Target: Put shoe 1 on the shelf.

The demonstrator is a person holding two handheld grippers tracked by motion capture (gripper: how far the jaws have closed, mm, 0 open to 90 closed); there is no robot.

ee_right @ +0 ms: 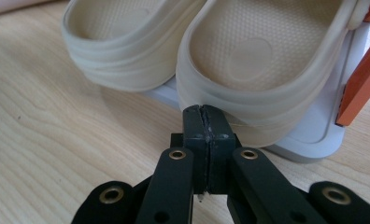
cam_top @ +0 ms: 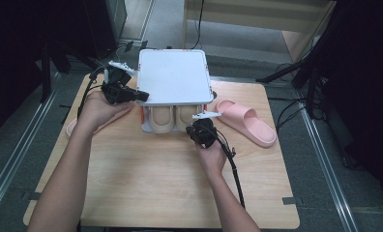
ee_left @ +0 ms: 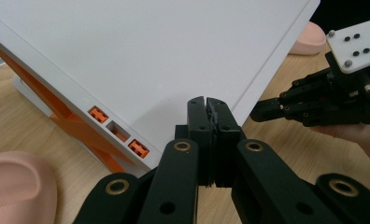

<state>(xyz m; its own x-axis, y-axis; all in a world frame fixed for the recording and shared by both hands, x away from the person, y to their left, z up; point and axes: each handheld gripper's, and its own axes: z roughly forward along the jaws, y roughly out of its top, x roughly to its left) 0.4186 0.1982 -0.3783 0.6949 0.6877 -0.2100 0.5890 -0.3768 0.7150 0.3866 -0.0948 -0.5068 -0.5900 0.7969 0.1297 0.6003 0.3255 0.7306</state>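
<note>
The white shoe rack (cam_top: 174, 77) is the biggest thing I could upset. It stands on the worktop (cam_top: 155, 179) straight ahead of my left claw (ee_left: 206, 106), whose jaws are pressed together with nothing between them, the tips right at the corner of the rack's top shelf. If I nudge that corner sideways, I judge the light rack could slide or swing, and everything on its lower shelf would shift with it.

Next come the beige slippers (ee_right: 262, 60), a pair sitting side by side on the lower shelf, heels facing out. My right claw (ee_right: 206, 114) is also pressed together and empty, its tips touching or just short of the heel rim of the nearer slipper. Pushing with shut jaws would likely shove that slipper deeper under the shelf or jam it against its mate rather than grip it; I would have to spread the jaws first.

A pink slipper (cam_top: 247, 122) lies on the worktop beside my right claw, another just below my left; a careless sweep could knock either off the edge.
</note>
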